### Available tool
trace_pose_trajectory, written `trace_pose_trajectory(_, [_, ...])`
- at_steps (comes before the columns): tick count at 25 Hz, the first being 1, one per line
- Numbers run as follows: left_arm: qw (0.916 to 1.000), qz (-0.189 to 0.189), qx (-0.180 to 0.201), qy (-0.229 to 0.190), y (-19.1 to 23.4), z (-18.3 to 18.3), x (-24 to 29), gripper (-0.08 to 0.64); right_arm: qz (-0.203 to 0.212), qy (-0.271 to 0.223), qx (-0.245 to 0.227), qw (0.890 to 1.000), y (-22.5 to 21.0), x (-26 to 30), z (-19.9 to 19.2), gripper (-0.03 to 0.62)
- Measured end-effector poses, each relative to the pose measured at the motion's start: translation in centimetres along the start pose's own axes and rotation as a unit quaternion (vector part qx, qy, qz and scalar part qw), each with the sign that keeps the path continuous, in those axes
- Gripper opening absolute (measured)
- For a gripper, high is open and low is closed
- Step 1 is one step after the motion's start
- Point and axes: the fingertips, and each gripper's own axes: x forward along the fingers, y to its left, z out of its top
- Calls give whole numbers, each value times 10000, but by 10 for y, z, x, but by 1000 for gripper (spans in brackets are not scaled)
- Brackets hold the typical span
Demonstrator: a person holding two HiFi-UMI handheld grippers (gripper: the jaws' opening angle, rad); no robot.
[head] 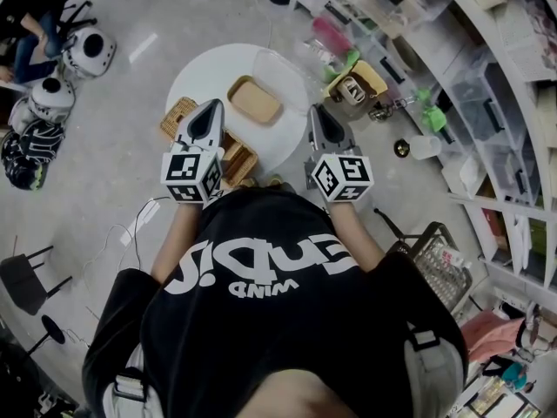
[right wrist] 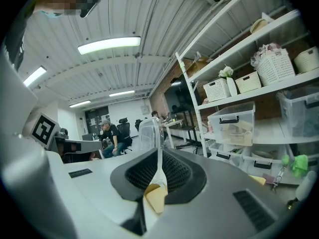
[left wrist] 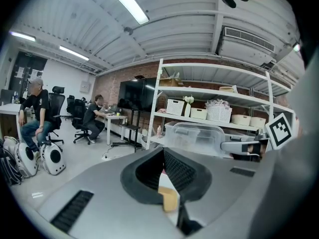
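Grey plastic and black ribbed pads are what stand closest: the left gripper (head: 209, 105) and the right gripper (head: 320, 110), one in each of the person's hands, are held side by side and well apart, noses pointing away from the body over the near rim of a round white table (head: 204, 72). In the left gripper view the pads (left wrist: 177, 168) are drawn together to a bare sliver with nothing caught in them. The right gripper view shows the same: its pads (right wrist: 174, 171) meet along a thin line and grip nothing. Under the left gripper's nose, at the table's near-left rim, sits a wicker basket (head: 177, 117), and just beside it lie slatted wooden boxes (head: 241, 159); I cannot tell whether these rest on the table or below it. A shallow wooden tray (head: 254, 100) lies on the tabletop between the two noses and a little beyond them, touched by neither. Just past the tray, nearer the right gripper's side, stands a clear plastic container (head: 283, 70), which both gripper views show straight ahead of the jaws. Farther off to the right runs a white shelf rack (head: 487, 94) crowded with bins and baskets, and across the floor people sit on office chairs (left wrist: 35, 116).
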Motion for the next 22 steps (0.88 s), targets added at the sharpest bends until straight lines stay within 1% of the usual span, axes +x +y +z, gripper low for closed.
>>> trace_pose_trajectory(14, [10000,-70,-17,-10,-1,1,0,-2,-30,68,-14,10000,-4,3,-1,28])
trace_pose_trajectory(22, [10000,-83,-38,-4,0,1,0,-2,-7,83,73,9999,-2,5,-3,29])
